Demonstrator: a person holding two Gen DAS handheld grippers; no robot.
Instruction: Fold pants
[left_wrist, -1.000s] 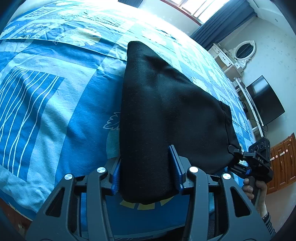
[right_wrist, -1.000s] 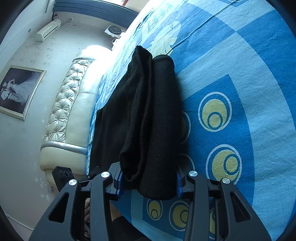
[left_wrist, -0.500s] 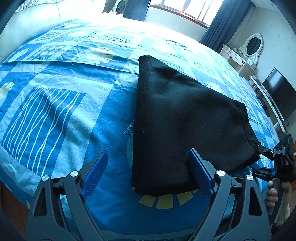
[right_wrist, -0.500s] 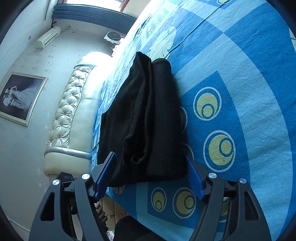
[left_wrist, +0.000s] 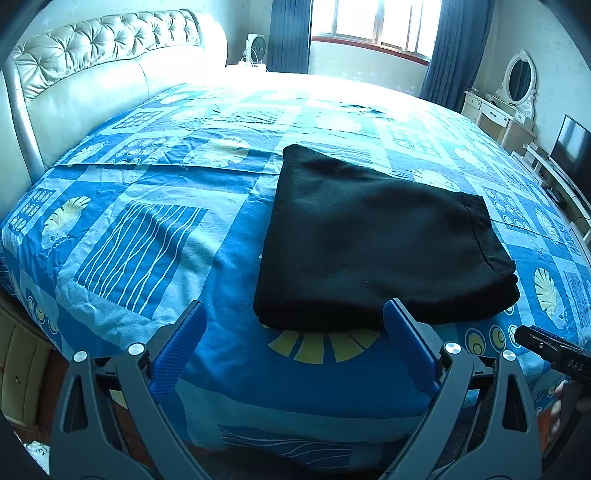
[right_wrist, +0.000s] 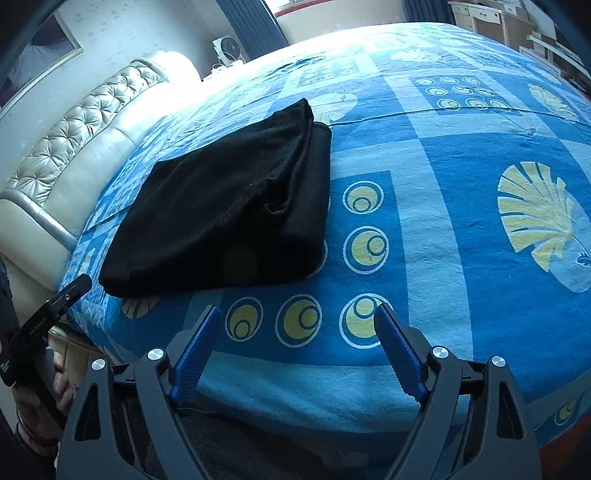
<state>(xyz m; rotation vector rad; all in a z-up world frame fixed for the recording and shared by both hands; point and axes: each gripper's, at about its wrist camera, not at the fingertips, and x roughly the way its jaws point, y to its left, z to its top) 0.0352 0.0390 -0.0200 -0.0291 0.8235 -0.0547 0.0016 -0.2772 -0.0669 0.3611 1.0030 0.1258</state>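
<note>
Jaws of both grippers just opened, clear of the folded pants (left_wrist: 373, 243).

The pants (left_wrist: 373, 240) are a matt black cloth, thick and faintly fuzzy, perhaps fleece, though the fisheye view blurs the weave. The bedspread (left_wrist: 155, 229) under them is soft printed cloth, lightly creased. The headboard (left_wrist: 92, 77) is tufted, with the sheen of pale leather or vinyl. The left hand-held gripper (left_wrist: 295, 354) has ribbed blue plastic pads (left_wrist: 181, 350) on matt grey arms with shiny metal bolts; the right hand-held gripper (right_wrist: 299, 354) looks the same.
</note>
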